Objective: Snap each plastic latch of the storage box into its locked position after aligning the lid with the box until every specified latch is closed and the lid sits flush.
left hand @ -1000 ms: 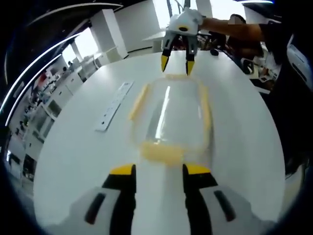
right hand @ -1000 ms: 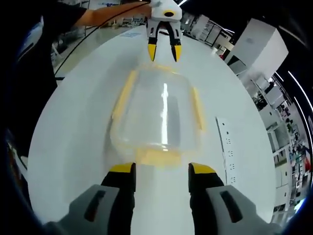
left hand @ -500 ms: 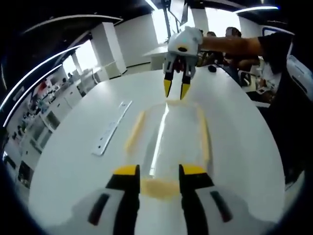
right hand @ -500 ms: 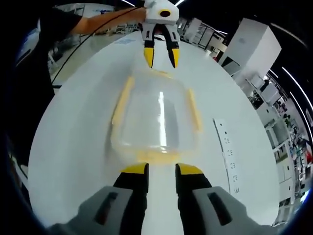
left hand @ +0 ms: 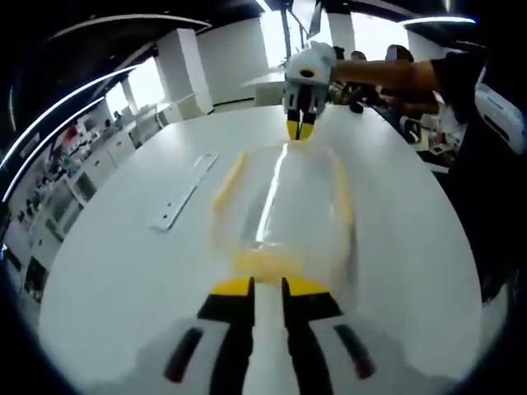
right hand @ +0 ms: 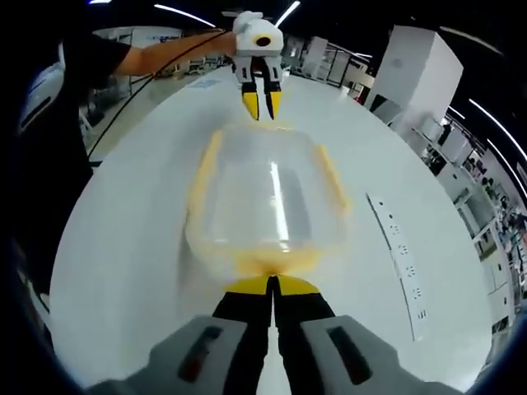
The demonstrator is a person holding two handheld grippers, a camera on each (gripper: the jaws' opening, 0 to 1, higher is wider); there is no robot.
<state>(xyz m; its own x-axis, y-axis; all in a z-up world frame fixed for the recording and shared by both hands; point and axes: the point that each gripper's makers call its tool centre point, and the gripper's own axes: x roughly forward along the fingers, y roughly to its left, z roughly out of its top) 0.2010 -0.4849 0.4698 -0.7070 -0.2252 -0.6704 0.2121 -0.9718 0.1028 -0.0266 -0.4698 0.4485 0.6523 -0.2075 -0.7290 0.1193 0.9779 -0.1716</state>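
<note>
A clear storage box point(left hand: 284, 202) with its lid on lies lengthwise on the white table point(left hand: 107, 271). Yellow latches run along its two long sides point(left hand: 226, 185) and both ends. My left gripper point(left hand: 268, 288) is shut to a thin slit, its tips right at the near end latch point(left hand: 268, 265). At the box's far end my right gripper point(left hand: 299, 130) is shut, tips down by that end latch. In the right gripper view the box point(right hand: 268, 193) lies ahead, my right gripper point(right hand: 270, 284) shut against the yellow end latch point(right hand: 268, 262), and the left gripper point(right hand: 262, 105) at the opposite end.
A white power strip point(left hand: 177, 202) lies on the table beside the box, also seen as a power strip point(right hand: 399, 263) in the right gripper view. A person's arm point(left hand: 387, 74) and dark sleeve point(right hand: 90, 58) reach in over the table edge. Office furniture stands behind.
Both grippers have gone from open to shut. Each has moved in close to its own end latch of the box.
</note>
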